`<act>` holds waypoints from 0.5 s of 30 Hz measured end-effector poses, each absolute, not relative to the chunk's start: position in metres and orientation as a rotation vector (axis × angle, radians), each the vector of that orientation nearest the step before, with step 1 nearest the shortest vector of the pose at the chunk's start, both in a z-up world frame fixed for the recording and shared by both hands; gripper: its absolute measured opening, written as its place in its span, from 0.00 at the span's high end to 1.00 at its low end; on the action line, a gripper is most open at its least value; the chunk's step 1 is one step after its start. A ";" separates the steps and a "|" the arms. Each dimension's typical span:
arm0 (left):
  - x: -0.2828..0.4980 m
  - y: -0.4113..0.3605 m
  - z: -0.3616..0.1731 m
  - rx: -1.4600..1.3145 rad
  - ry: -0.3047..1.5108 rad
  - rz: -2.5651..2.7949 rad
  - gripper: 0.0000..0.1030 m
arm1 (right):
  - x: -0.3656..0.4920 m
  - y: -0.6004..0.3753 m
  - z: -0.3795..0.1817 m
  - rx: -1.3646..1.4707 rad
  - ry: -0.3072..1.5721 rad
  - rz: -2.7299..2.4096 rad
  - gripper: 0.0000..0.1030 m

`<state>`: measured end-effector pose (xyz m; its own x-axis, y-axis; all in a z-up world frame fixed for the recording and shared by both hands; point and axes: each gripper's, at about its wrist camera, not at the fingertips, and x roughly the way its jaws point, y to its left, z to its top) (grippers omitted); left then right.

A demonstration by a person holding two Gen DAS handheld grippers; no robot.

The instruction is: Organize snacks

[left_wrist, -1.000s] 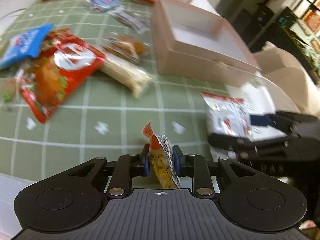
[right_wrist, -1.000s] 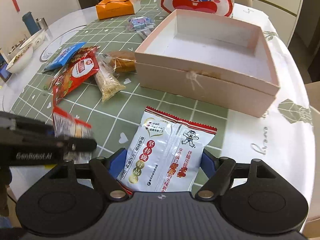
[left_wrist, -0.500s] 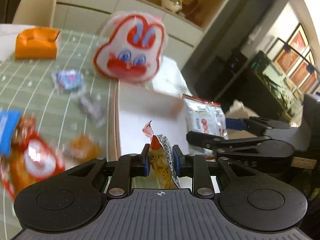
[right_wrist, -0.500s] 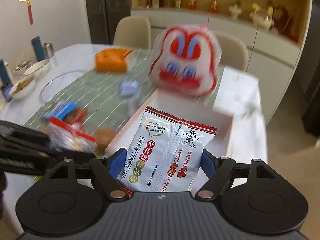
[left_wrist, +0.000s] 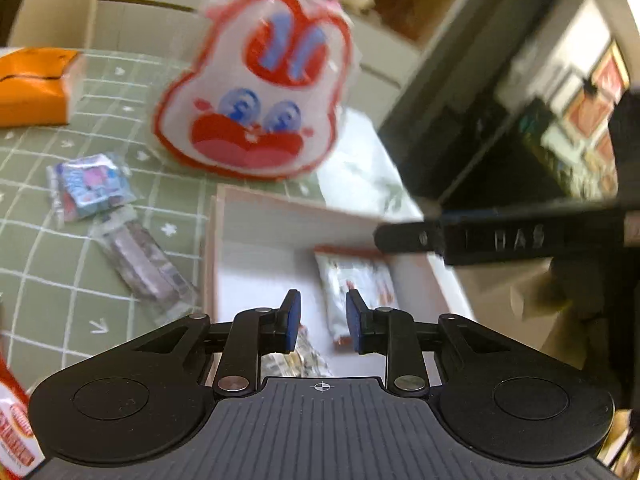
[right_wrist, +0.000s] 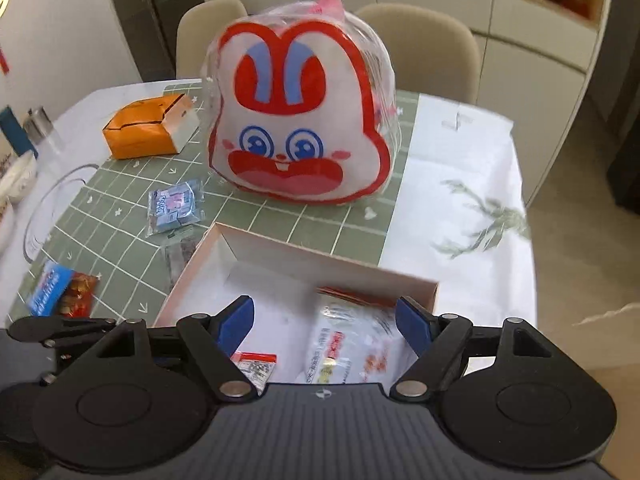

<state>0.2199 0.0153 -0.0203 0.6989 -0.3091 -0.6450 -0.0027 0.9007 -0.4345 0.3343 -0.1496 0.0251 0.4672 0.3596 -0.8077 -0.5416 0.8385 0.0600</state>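
An open pale pink box (right_wrist: 320, 258) (left_wrist: 256, 208) sits on the table below both grippers. Inside it lie a white snack packet with a red top edge (right_wrist: 352, 352) (left_wrist: 356, 284) and a small orange-topped packet (right_wrist: 254, 364) (left_wrist: 296, 356). My left gripper (left_wrist: 319, 322) is open and empty above the box. My right gripper (right_wrist: 326, 322) is open wide and empty above the box. The right gripper's finger shows in the left wrist view (left_wrist: 480, 236).
A big rabbit-face bag (right_wrist: 300, 120) stands behind the box. An orange box (right_wrist: 148, 128), a blue candy packet (right_wrist: 174, 206), a grey bar wrapper (left_wrist: 140, 260) and more snacks (right_wrist: 60, 288) lie on the green checked cloth (right_wrist: 120, 208). Chairs stand behind the table.
Both grippers opened and let go of their packets, which now lie in the pink box. Both grippers stay above the box.
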 end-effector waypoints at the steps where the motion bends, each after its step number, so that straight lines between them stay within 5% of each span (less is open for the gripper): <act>1: 0.218 0.023 -0.018 -0.425 0.776 -0.165 0.72 | 0.333 -0.144 0.027 -0.238 0.918 0.557 0.23; 9: 0.276 0.133 -0.012 -0.318 0.751 0.033 0.72 | 0.331 -0.076 0.023 -0.196 0.944 0.605 0.22; 15: 0.373 0.176 -0.061 -0.139 0.817 -0.017 0.72 | 0.313 -0.009 0.012 -0.285 0.921 0.618 0.22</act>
